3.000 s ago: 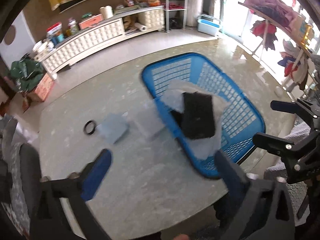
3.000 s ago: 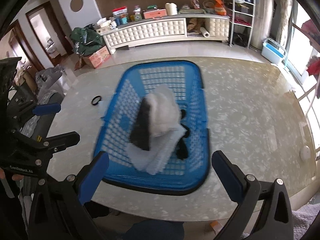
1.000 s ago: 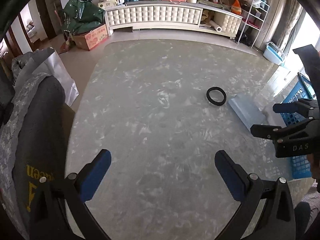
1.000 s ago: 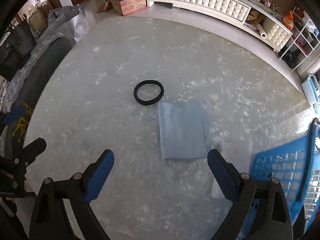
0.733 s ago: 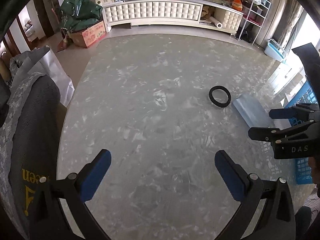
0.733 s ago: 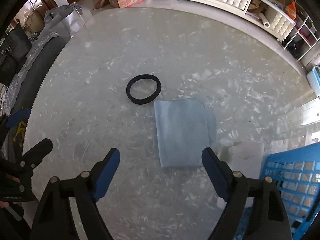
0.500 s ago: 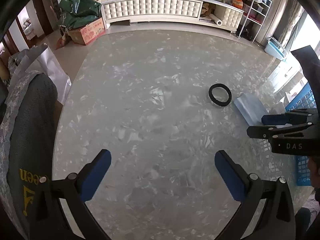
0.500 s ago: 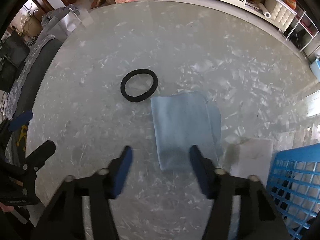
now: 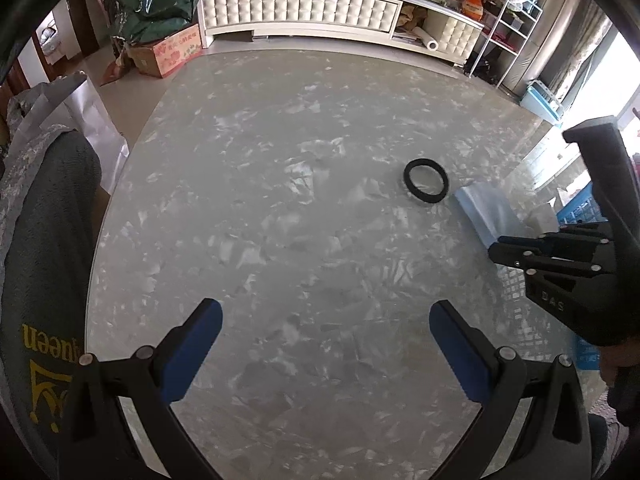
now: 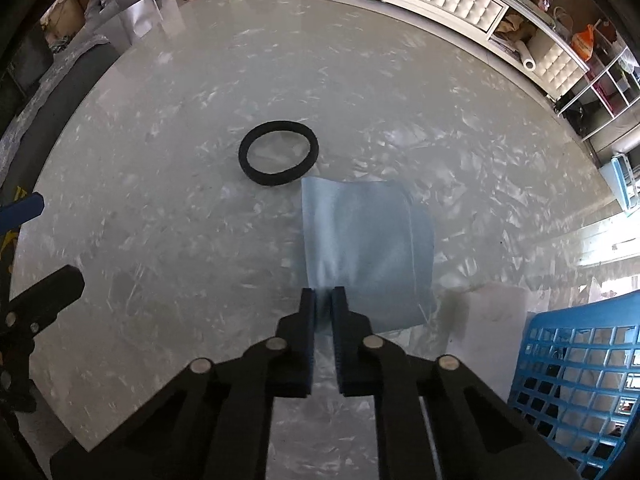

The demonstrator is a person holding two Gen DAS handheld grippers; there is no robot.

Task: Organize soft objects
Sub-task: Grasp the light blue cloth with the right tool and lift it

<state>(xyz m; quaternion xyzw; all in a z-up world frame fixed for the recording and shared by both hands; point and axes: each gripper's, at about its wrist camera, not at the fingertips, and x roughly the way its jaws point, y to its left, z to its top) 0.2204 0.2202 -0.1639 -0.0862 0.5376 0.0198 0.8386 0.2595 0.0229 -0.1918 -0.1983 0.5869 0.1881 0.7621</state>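
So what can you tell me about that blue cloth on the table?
The blue cloth is pale, thin and folded into a rough square, lying flat on the marbled table. The right gripper is shut on its near edge, bunching the fabric there. Its far corner lies right by the black ring. A white sheet lies beside it.

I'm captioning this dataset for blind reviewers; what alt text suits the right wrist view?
The right hand-held gripper pinches the near edge of a folded light-blue cloth on a grey marbled table. A black fabric ring lies beyond it; a blue plastic basket sits at right.
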